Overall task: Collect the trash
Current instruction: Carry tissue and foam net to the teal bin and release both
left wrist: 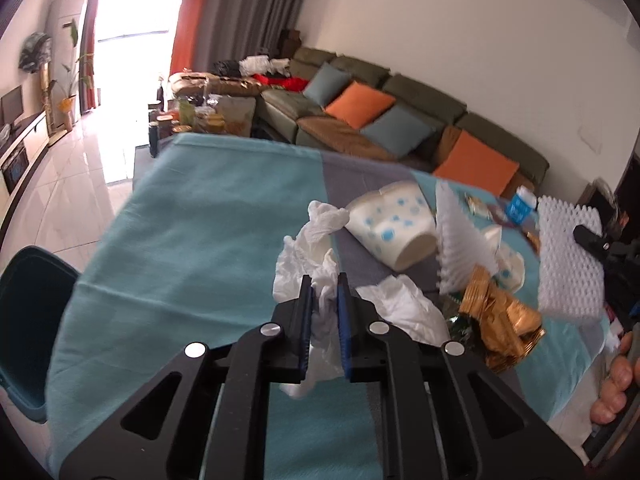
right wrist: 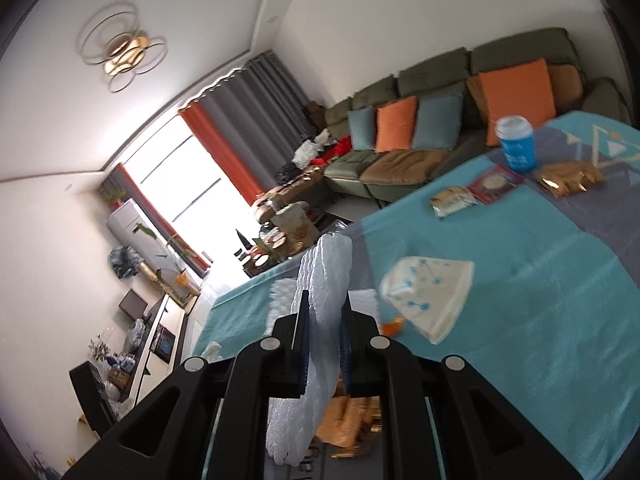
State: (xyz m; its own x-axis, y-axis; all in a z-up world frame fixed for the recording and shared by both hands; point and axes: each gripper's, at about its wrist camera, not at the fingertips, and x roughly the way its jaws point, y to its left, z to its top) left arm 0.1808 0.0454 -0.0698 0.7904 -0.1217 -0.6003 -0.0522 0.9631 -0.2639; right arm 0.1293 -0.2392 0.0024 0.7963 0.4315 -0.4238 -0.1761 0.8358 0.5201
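Note:
My left gripper [left wrist: 324, 284] is shut on a crumpled white tissue [left wrist: 308, 248], which bulges above and hangs below the blue pads over the teal tablecloth [left wrist: 200, 240]. A second tissue [left wrist: 404, 308] lies just right of it. My right gripper [right wrist: 326, 300] is shut on a white foam net sheet [right wrist: 324, 268], seen edge-on between its pads; in the left wrist view the same foam sheet [left wrist: 568, 264] hangs at the right. A tipped dotted paper cup [left wrist: 394, 224], another flattened one [right wrist: 428, 296] and gold foil wrappers [left wrist: 500, 320] lie on the cloth.
A blue cup with a white lid [right wrist: 516, 144], a snack packet [right wrist: 452, 202] and more gold wrappers [right wrist: 568, 178] sit farther along the table. A dark teal bin [left wrist: 28, 328] stands at the table's left. A person's fingers [left wrist: 616, 384] show at the right edge. A green sofa [left wrist: 400, 120] lines the wall.

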